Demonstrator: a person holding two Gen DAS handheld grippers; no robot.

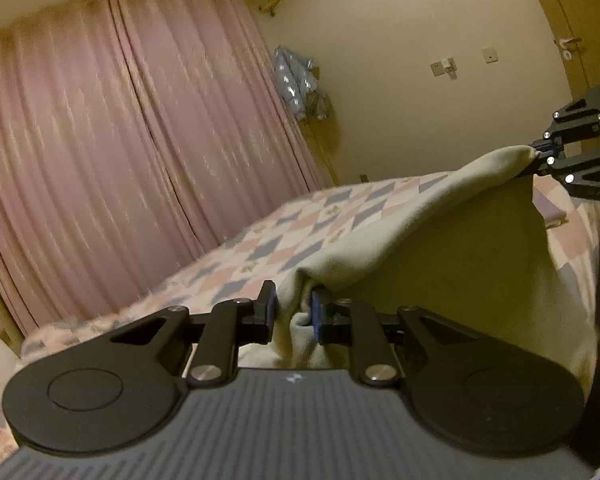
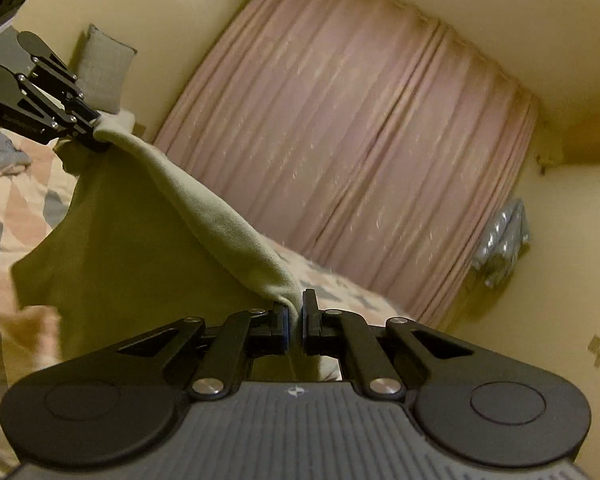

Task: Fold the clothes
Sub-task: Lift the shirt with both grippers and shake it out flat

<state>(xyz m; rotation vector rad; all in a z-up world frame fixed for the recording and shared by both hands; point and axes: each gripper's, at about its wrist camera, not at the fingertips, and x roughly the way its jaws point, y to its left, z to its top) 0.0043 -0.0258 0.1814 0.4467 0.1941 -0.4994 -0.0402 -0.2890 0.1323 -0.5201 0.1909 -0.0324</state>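
While both grippers lift it: the cloth hangs stretched between them above the bed.

Left wrist view, left gripper (image 1: 294,312): jaws clamped on a bunched corner of the pale green cloth (image 1: 380,240).
Left wrist view, cloth: its top edge runs from these jaws up and to the right, where the right gripper (image 1: 538,156) pinches the far corner; the rest drapes down below that edge.
Left wrist view, beyond the jaws: a bed (image 1: 260,240) with a checked cover, then a pink curtain (image 1: 120,140).

Right wrist view, right gripper (image 2: 296,320): jaws closed tight on a thin fold of the cloth (image 2: 160,240).
Right wrist view, cloth: the edge climbs from these jaws to the upper left, into the left gripper (image 2: 98,132), which grips that corner.
Right wrist view, left of the jaws: the bed cover (image 2: 20,208) under the hanging cloth, and a grey pillow (image 2: 102,72) behind the other gripper.
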